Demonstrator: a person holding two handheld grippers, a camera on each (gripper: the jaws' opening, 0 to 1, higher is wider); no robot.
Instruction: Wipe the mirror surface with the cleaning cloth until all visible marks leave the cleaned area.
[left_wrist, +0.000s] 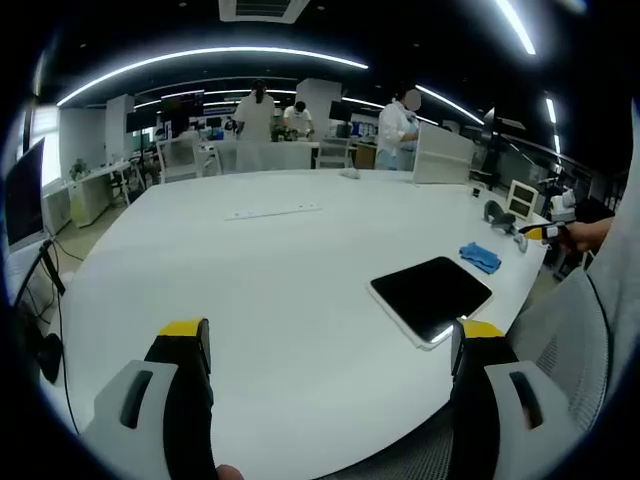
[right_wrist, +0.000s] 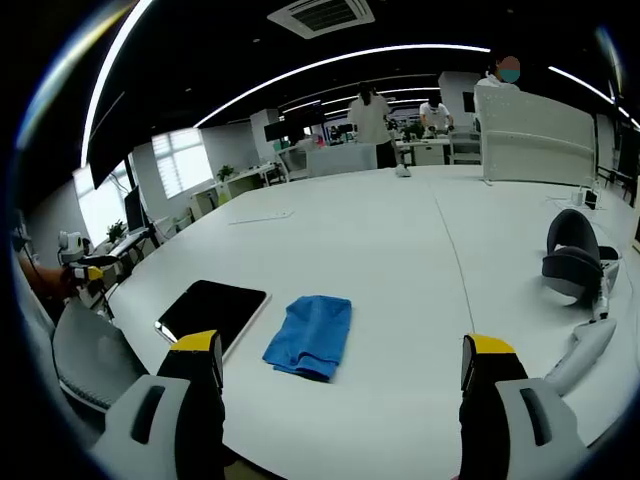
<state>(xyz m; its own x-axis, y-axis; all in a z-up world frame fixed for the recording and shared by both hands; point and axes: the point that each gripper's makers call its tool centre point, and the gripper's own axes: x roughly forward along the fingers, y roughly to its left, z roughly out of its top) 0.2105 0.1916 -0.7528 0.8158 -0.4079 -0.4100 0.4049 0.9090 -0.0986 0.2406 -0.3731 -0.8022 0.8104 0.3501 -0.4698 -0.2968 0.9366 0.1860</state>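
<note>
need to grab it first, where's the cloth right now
The blue cloth lies flat on the white table, just right of the mirror in the right gripper view, ahead of the open jaws.

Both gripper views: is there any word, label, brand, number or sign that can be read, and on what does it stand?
None can be read.
Mirror: dark face, no lettering seen.
Blue cloth: no tag seen.
Monitors at the far desks: lit, but too small and blurred to read.
Flat strip on the table: any marks too small to tell.
</note>
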